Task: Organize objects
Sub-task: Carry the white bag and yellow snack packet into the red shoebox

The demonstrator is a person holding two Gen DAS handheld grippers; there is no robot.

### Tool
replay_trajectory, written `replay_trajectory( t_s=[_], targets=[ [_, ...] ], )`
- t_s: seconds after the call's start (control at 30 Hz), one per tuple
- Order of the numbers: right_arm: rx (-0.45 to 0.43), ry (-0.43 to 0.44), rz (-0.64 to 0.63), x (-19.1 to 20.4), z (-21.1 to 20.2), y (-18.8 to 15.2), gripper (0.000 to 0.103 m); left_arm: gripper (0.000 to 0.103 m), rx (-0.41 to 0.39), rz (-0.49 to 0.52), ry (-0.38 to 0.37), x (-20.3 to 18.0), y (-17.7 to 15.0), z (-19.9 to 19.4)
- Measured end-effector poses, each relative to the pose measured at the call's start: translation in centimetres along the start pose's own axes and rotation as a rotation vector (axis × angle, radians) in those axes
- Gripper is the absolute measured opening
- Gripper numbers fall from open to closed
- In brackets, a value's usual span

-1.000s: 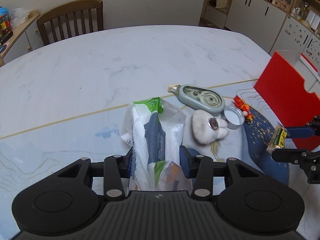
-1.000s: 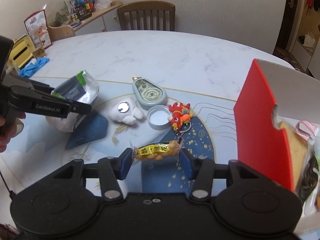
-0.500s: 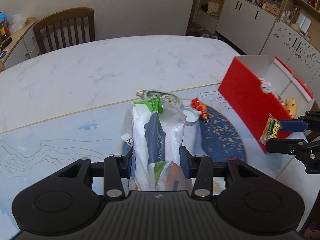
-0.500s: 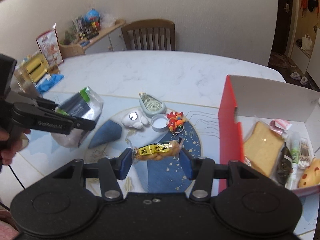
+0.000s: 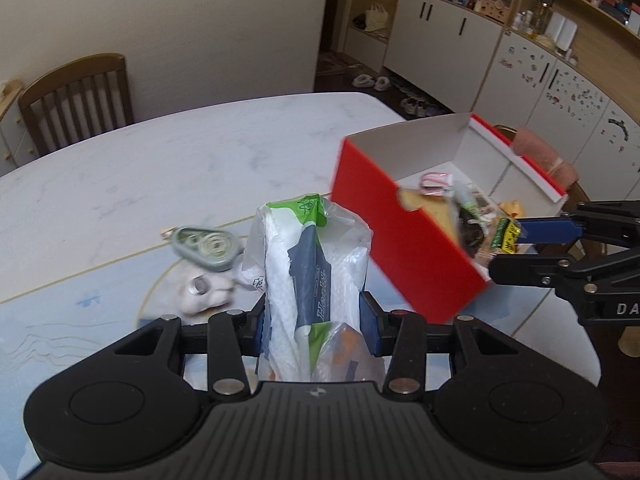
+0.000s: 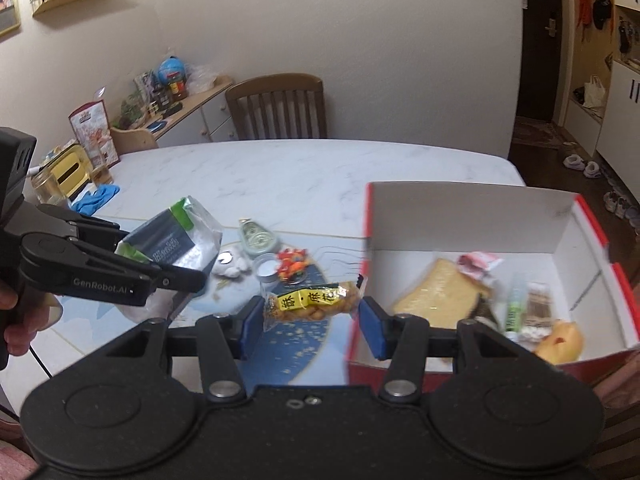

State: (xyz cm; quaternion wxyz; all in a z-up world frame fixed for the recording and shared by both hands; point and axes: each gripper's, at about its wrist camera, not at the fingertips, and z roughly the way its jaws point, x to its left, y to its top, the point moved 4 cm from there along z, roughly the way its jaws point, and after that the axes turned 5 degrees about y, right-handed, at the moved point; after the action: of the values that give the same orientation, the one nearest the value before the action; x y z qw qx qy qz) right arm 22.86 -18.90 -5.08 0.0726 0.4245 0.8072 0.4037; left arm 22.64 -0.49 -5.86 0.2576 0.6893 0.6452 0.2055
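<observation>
My left gripper (image 5: 312, 320) is shut on a white tissue pack (image 5: 308, 260) with green and dark print, held above the table; it also shows in the right wrist view (image 6: 172, 248). My right gripper (image 6: 312, 320) is shut on a clear yellow-labelled snack packet (image 6: 312, 302), held in the air left of the red box (image 6: 472, 364). In the left wrist view the packet (image 5: 506, 236) hangs over the box's near right end. The open box (image 5: 404, 240) holds a bread slice (image 6: 436, 300), a tube and small wrapped items.
On the blue mat (image 6: 296, 356) lie a grey-green tape dispenser (image 5: 206, 246), a white plush (image 5: 200, 290), a round tin (image 6: 267, 270) and a red-orange keychain (image 6: 294, 260). A wooden chair (image 6: 276, 106) stands behind the marble table (image 5: 160, 164). Cabinets line the right.
Both grippers have risen and moved right toward the red box, each keeping its load. The snack packet now hangs by the box's edge, and the box interior has come into view.
</observation>
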Motion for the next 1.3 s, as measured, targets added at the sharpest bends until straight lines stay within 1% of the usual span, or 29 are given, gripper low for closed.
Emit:
replay_trajectory(
  t_s=[0.3,0.47,0.7,1.07,1.2,1.3],
  targets=[
    [-0.035,-0.028,0.043,-5.5,-2.5,-0.6,0.05,0.043,-0.012,0.075,-0.032,-6.7,2.7,1.3],
    [-0.045,-0.044,0.06,-8.5,-3.5,-1.0,0.05,0.043,-0.004,0.106,-0.047,-10.0,3.8,2.5],
    [-0.049,-0.067,0.076,-12.2,-4.4,-1.5,0.051,0.043,0.012,0.148,-0.049,-13.9,5.4,4.5],
    [-0.025,-0.129,0.073,-17.2,-4.0,-1.9,0.051,0.043,0.055,0.184,-0.037,-18.3,7.9,8.6],
    [-0.007,-0.136,0.065,-18.2,-3.2,-1.7,0.051,0.043,0.071,0.183,0.001,-18.4,8.7,10.3],
    [0.007,-0.136,0.057,-18.8,-2.5,-1.5,0.051,0.043,0.093,0.164,0.032,-17.9,9.3,11.6]
  ],
)
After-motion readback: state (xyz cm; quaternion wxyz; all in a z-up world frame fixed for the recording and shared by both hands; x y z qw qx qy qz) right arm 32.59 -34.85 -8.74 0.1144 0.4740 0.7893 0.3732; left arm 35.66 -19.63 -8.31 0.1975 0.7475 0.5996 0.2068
